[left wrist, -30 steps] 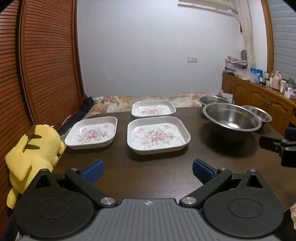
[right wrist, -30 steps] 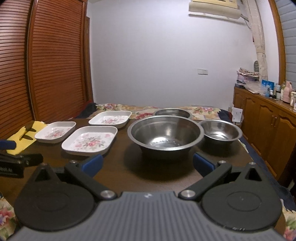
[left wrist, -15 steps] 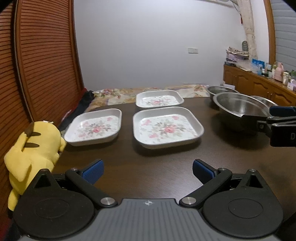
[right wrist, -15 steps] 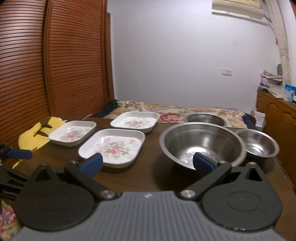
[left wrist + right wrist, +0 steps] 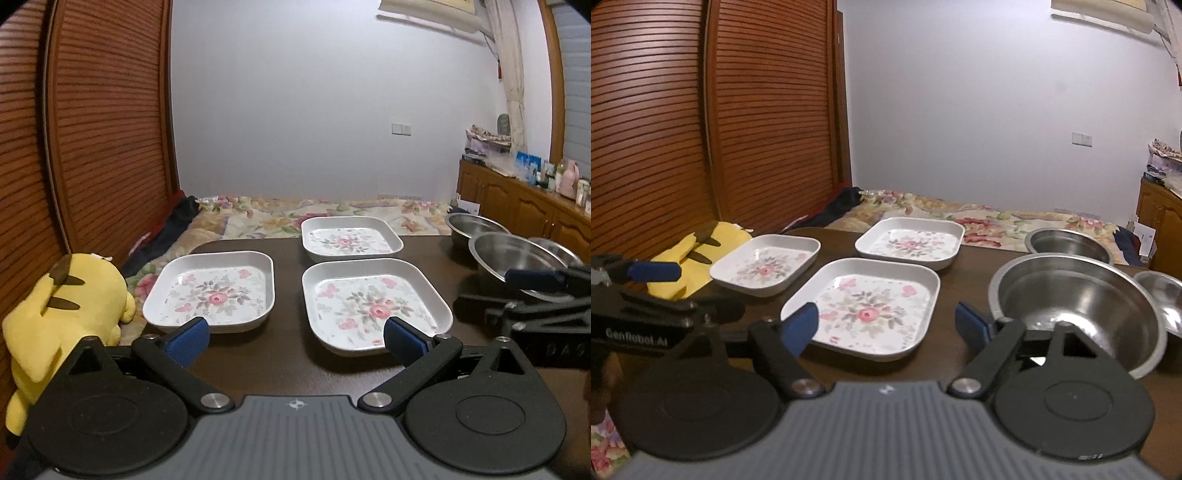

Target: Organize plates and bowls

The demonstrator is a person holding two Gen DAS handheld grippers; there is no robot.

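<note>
**Three floral plates, three steel bowls, nothing picked up yet**

So both tools are hovering low over the dark brown wooden table (image 5: pixel 424 251) with jaws spread wide and nothing between them. The left gripper (image 5: pixel 293 334) is aimed at the gap between two plates; the right gripper (image 5: pixel 886 321) is lined up on the nearest plate, with its right finger just beside the big bowl.

Where stuff is: three white square plates with pink flower print sit apart from each other. The near-centre plate (image 5: pixel 866 308) is closest to both tools, the left plate (image 5: pixel 214 290) is next to the yellow plush toy (image 5: pixel 55 317), and the far plate (image 5: pixel 349 240) is behind them. To the right are the large shiny steel bowl (image 5: pixel 1078 306), a small steel bowl (image 5: pixel 1161 295) touching or nearly touching it, and a back steel bowl (image 5: pixel 1069 243).

My guess on handling: the plates look like melamine, so light, stiff and a bit slick. Pinch the raised rim at a straight edge, not the rounded corner. The steel bowls are rigid with thin rolled lips; grab the lip, one finger inside, one outside, and expect them to swing or slip. Nesting small into large seems the obvious move.
</note>
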